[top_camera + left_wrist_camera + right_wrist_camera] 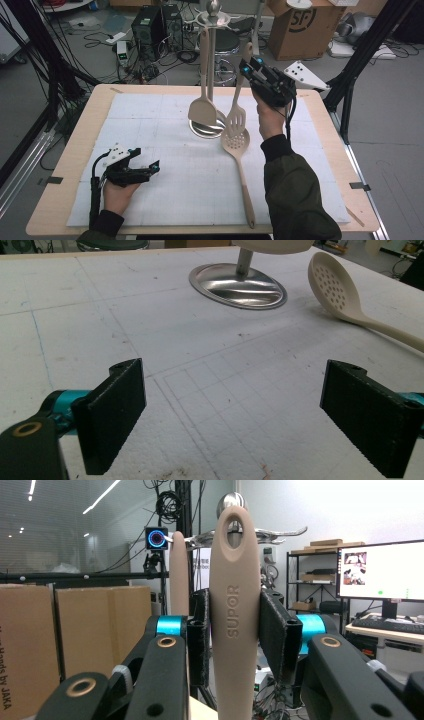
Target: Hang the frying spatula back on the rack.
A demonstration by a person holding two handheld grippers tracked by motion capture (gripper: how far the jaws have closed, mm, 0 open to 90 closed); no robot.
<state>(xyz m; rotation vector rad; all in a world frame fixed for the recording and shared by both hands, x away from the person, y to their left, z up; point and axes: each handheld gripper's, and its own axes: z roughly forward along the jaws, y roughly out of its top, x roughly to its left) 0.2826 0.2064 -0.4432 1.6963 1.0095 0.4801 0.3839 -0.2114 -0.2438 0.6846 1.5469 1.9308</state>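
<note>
A metal utensil stand (213, 20) rises from a round base (206, 129) at the mat's far middle. A beige solid turner (202, 111) hangs from it. Beside it a beige slotted turner (236, 119) hangs upright, and my right gripper (248, 63) is shut on its handle near the top. In the right gripper view the jaws clamp that handle (234, 615), marked SUPOR, just below the stand's hooks (280, 531). A beige skimmer spoon (235, 142) lies on the mat, handle toward me. My left gripper (146, 159) rests open on the mat at the near left, nothing between its fingers (116, 412).
A white gridded mat (165, 195) covers the wooden table (75, 145). The left gripper view faces the stand's base (237, 286) and the skimmer's bowl (332, 287). Beyond the table are cables, black boxes (150, 25) and a cardboard box (305, 25). A black frame leg (350, 75) stands at the right.
</note>
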